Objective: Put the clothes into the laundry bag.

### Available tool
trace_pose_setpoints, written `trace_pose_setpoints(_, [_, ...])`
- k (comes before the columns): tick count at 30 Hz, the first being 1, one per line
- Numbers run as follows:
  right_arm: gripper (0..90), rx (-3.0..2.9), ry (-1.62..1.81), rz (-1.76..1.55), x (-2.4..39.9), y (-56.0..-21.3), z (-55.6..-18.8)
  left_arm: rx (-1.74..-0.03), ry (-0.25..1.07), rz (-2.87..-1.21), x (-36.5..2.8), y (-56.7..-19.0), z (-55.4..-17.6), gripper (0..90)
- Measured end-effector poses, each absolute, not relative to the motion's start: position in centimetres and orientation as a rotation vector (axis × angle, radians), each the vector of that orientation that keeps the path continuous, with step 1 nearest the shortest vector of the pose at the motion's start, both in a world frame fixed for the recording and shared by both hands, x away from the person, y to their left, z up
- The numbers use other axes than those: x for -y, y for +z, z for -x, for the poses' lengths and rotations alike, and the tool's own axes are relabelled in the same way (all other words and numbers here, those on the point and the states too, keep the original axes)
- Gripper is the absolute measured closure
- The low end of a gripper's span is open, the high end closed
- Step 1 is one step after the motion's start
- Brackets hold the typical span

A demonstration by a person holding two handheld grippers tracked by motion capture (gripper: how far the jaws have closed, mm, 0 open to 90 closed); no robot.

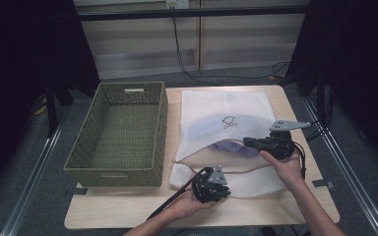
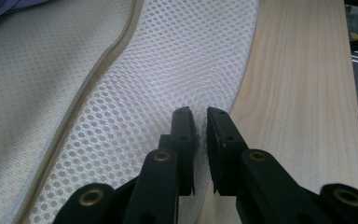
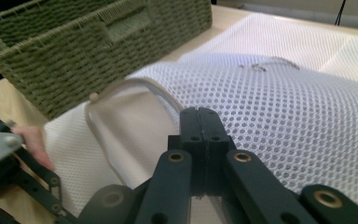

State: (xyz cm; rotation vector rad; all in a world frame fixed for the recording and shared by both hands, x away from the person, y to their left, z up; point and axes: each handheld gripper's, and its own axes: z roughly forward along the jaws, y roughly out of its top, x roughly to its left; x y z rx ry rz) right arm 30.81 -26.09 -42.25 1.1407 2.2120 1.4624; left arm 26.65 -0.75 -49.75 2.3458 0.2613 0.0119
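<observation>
A white mesh laundry bag (image 1: 216,110) lies on the wooden table (image 1: 128,209), its zippered mouth facing the person. A purple garment (image 1: 229,146) sits partly inside that mouth, and its edge peeks in at a corner of the left gripper view (image 2: 0,9). My left gripper (image 1: 199,178) is at the bag's near lower layer, and its jaws (image 2: 201,125) pinch a fold of mesh (image 2: 168,70). My right gripper (image 1: 246,142) is shut on the upper layer of the mesh bag (image 3: 284,107) at the mouth's rim and holds it raised off the lower layer, jaws (image 3: 204,116) pressed together.
A green woven basket (image 1: 115,88) stands empty left of the bag, close to it, also in the right gripper view (image 3: 74,60). The bag's beige zipper band (image 3: 121,86) curves around the open mouth. Dark frame posts flank the table, and cables run across the floor behind.
</observation>
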Motion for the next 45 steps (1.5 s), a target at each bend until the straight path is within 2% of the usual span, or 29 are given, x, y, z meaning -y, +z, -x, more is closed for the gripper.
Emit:
trace_pose_setpoints(16, [90.0, -2.218, 1.464, -1.070, 25.6, -40.6, -28.3, -0.275, 0.023, -2.349, 1.2, -49.7, -26.8, 81.7])
trace_pose_setpoints(30, [90.0, -2.320, 1.353, -1.087, 25.3, -44.0, -26.5, -0.286, 0.031, -2.345, 1.4, -49.7, -26.8, 81.5])
trace_pose_setpoints(45, [90.0, -2.397, 1.239, -1.126, 25.5, -47.2, -26.7, -0.288, 0.040, -2.351, 1.3, -49.7, -26.6, 80.2])
